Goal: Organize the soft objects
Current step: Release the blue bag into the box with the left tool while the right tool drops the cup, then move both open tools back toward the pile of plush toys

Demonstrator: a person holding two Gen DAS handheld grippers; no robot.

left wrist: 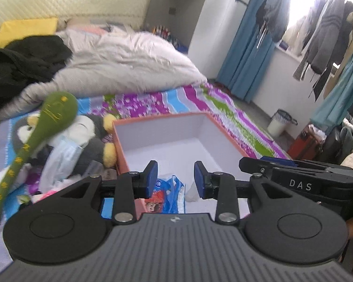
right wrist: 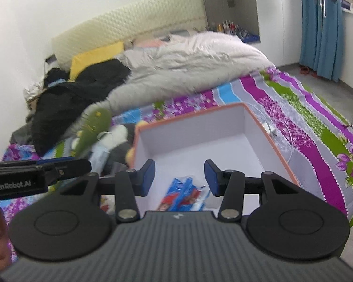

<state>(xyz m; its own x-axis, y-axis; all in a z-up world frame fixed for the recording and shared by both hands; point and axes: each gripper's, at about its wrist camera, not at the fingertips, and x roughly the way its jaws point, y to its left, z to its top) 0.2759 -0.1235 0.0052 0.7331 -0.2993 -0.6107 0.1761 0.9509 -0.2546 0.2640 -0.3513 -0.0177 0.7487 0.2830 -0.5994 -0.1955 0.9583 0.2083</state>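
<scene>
Both grippers, left gripper (left wrist: 175,179) and right gripper (right wrist: 179,177), spread, empty, above orange box (left wrist: 226,136). Blue snack packet (left wrist: 168,196) inside; green plush (left wrist: 58,112), penguin toy (left wrist: 89,129), face mask (left wrist: 63,155) wait on bed at 9 o'clock. Judged early-stage.

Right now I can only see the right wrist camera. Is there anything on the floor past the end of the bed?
Observer: Yes. The left wrist view shows a white bin on the floor by the blue curtain.
Operator: Is anything next to it?
Observer: A red case stands on the floor, nearer to us than the bin.
Operator: And the green toy? I only see its fat end!
Observer: The green toy has a long thin tail with yellow marks, running down to the picture's left edge.
</scene>
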